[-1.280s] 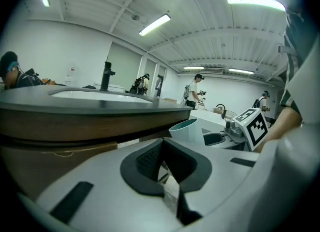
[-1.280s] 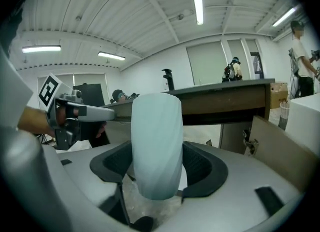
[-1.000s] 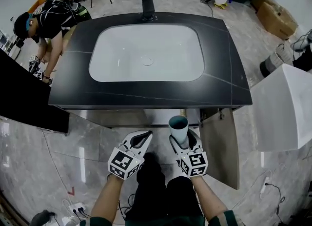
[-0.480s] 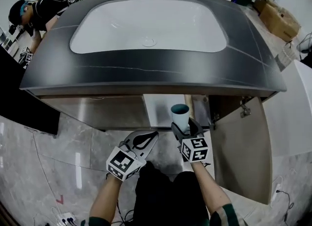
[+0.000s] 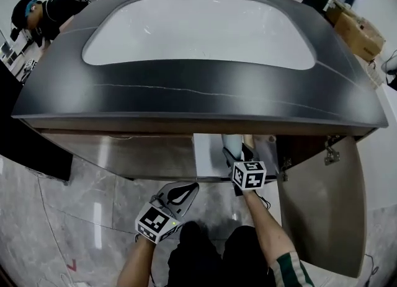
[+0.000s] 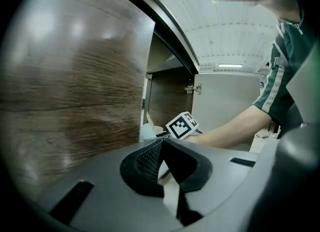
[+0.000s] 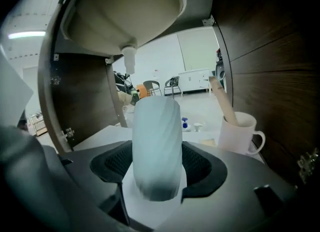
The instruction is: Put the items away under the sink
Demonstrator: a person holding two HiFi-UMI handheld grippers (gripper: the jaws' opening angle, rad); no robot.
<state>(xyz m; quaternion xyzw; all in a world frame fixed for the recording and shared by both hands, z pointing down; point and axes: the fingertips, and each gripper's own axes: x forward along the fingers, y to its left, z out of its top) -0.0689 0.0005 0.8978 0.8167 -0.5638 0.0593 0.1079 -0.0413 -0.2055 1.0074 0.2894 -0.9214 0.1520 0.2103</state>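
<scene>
Jaws of the left gripper [image 6: 162, 151] meet tip to tip with nothing between them; it hangs low before the closed wooden door [image 6: 75, 90], nearer the person than the other tool. The right gripper [image 7: 156, 165] is clamped on a pale blue-green ribbed cup [image 7: 155, 126]; the cup stands upright between the pads, pressed on both sides, its body rising well above them. In the head view this gripper reaches into the open cabinet, the cup's top just under the front edge of the dark countertop [image 5: 198, 87]; the open door [image 5: 319, 211] swings out at the right. Farther in, right of the cup, a white mug [image 7: 239, 135] sits on the cabinet floor beside the dark side wall, a wooden stick [image 7: 221, 100] leaning out of it; overhead hangs the basin's underside [image 7: 125, 5] with its drain pipe [image 7: 129, 58]. Beyond the counter's far left, a person [image 5: 46, 10] in dark clothes bends over.
</scene>
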